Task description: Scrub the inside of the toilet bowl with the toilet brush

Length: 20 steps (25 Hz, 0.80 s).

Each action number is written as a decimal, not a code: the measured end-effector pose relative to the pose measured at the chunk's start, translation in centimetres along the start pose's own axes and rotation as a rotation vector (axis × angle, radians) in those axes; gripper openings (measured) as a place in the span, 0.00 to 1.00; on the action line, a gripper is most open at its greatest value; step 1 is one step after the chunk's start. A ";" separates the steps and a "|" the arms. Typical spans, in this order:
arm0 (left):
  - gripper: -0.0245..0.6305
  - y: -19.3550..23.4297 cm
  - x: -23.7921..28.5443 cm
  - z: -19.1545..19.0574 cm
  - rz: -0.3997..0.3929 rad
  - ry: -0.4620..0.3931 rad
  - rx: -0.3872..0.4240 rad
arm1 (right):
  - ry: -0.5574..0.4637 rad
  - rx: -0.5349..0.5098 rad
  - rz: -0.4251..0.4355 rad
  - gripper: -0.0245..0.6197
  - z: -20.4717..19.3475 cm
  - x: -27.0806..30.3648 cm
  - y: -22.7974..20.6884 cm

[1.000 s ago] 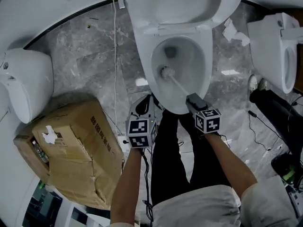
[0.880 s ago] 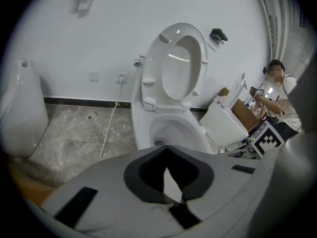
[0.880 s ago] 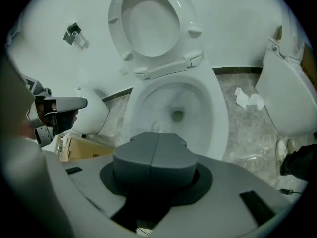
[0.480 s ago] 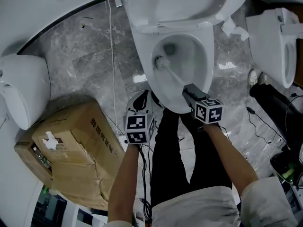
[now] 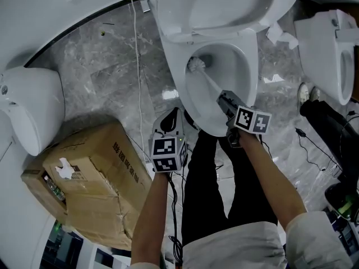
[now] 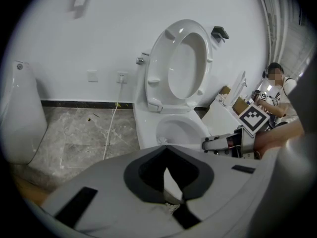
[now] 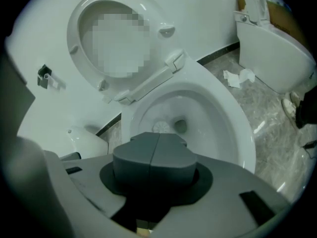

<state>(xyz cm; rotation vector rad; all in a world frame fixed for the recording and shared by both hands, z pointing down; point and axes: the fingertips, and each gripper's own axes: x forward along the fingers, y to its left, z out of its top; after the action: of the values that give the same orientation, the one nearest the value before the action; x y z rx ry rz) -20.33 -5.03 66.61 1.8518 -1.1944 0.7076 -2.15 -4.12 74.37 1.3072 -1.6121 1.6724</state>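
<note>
Head view and both gripper views were checked together.

Tool: the toilet brush (image 5: 210, 84) is gripped at the handle end by the right gripper (image 5: 225, 101). Its jaws are closed on the handle, and in the right gripper view the two dark pads are seen meeting along one seam. The handle is slanted down from the front rim into the toilet bowl (image 5: 253, 80).

Change noted: a second ago the brush head (image 5: 196, 64) was at the left wall, about midway along the bowl. Half a second ago it had been pushed further back. It is now placed at the back left, just beside the drain opening (image 5: 205, 60). The right gripper has been carried along with it and rolled, so its marker cube is shown at a different tilt. One front-to-back stroke along the left wall is judged to have been made.

Left gripper (image 5: 170, 122): held idle over the floor (image 5: 101, 77) just left of the bowl's front. Its jaws are drawn together with only a pale sliver at the seam, and nothing identifiable is held. Hardly any shift was noted.

Seat and lid (image 5: 219, 7) are raised, so access is unobstructed.

Meaning for the task: scrubbing is under way, not finished. The right wall and front of the bowl are judged not covered by this stroke, so a return sweep would be needed there.
</note>
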 end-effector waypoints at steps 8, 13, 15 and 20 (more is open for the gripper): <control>0.07 -0.7 0.1 -0.3 -0.017 0.023 0.067 | -0.115 0.442 0.084 0.32 2.5 0.9 -1.5; 0.07 -0.8 0.1 -0.4 -0.024 0.041 0.109 | -0.160 0.517 0.107 0.32 3.6 0.5 -2.5; 0.07 -0.6 -0.1 -0.1 -0.016 0.041 0.093 | -0.178 0.543 0.105 0.32 4.0 0.3 -2.9; 0.07 -0.5 -0.1 1.3 -0.015 0.019 0.068 | -0.218 0.561 0.066 0.31 5.6 -0.6 -4.1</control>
<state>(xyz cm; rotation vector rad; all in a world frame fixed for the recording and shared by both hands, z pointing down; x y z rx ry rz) -19.86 -5.96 65.65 1.9040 -1.1567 0.7643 3.30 -8.41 75.04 1.7672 -1.3520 2.1874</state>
